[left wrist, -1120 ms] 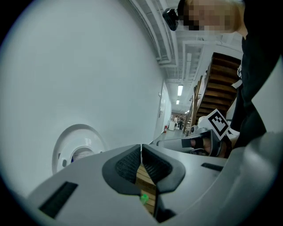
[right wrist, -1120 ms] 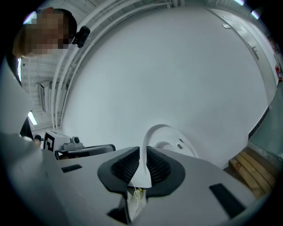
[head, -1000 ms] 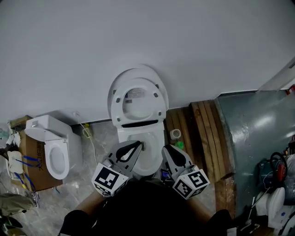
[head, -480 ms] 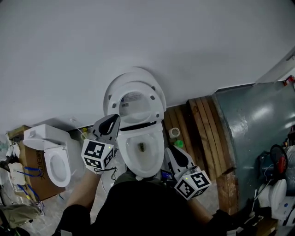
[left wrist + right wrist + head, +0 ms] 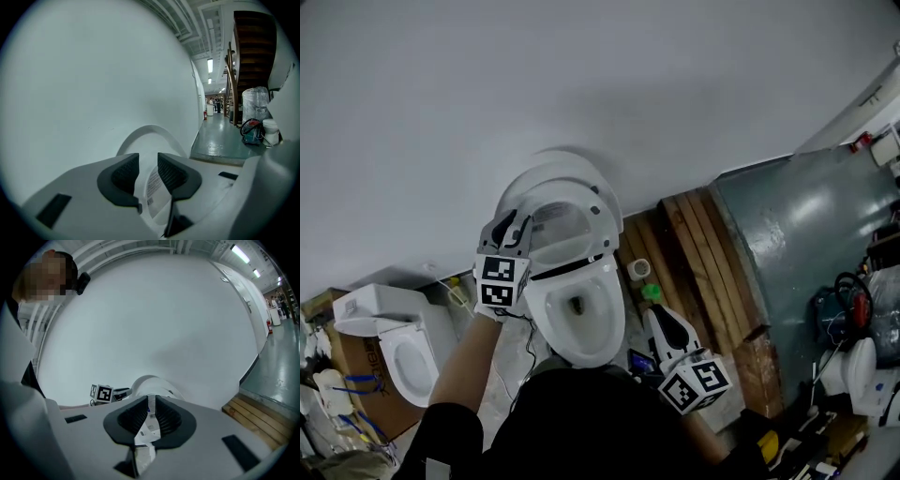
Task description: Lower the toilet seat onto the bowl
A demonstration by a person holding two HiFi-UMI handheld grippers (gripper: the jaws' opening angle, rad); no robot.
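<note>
The white toilet seat [image 5: 607, 214] stands raised against its lid [image 5: 551, 161], which leans on the wall above the open bowl [image 5: 615, 302]. My left gripper [image 5: 512, 223] is at the seat's left edge. Its jaws have just been opening and now stand apart. In the left gripper view the left gripper [image 5: 149, 169] shows the seat's arch [image 5: 161, 140] and a label through the gap, with no pad pressing on it. My right gripper [image 5: 659, 315] hangs low to the right of the bowl, shut and empty. In the right gripper view the right gripper [image 5: 149, 414] points toward the seat [image 5: 151, 382].
A second white toilet [image 5: 394, 337] stands at the left beside a cardboard box [image 5: 352, 380]. Wooden planks [image 5: 703, 253] and a grey-green floor panel [image 5: 787, 234] lie to the right. A tape roll [image 5: 638, 269] and a small green object [image 5: 651, 292] sit by the bowl.
My left gripper has gone from over the bowl's front up and left to the raised seat's left edge, and its jaws have parted. The right gripper has stayed low by the bowl.
</note>
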